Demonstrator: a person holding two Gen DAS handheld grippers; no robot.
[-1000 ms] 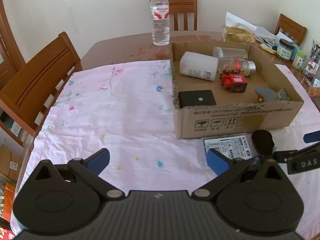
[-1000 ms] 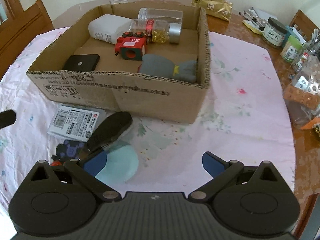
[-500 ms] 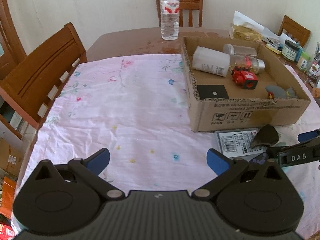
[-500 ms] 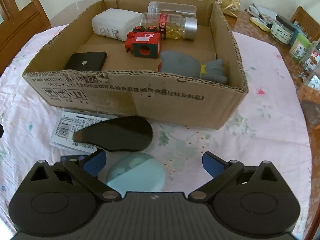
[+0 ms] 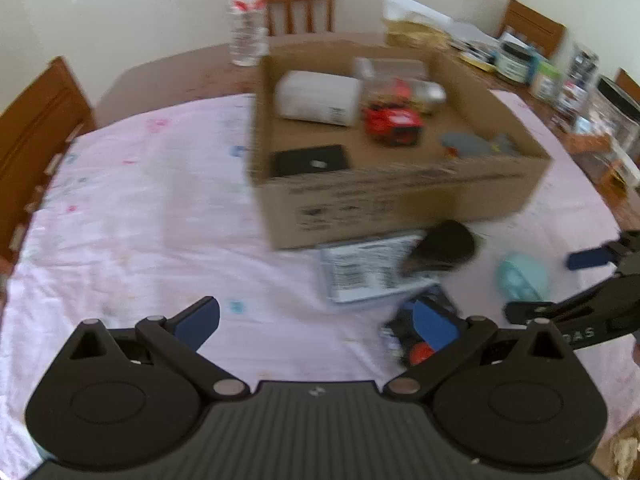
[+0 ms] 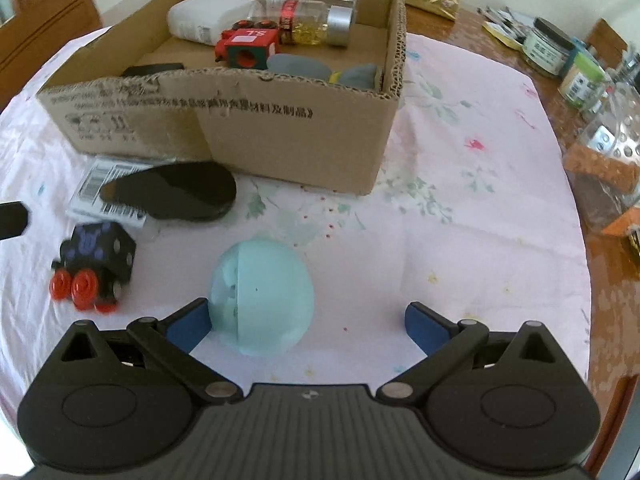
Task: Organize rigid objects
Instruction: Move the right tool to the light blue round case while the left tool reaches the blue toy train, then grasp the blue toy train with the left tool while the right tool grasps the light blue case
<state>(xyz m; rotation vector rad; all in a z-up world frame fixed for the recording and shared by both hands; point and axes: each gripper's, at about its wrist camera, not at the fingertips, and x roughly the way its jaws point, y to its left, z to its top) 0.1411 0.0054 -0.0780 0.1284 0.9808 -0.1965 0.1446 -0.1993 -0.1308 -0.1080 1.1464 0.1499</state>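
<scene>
On the pink floral tablecloth, just near of the cardboard box, lie a pale blue ball, a black toy train with red wheels, a black oval piece and a barcoded packet under it. Right gripper stands wide open, its left finger just beside the ball. Left gripper is open too, holding nothing, with the train near its right finger.
</scene>
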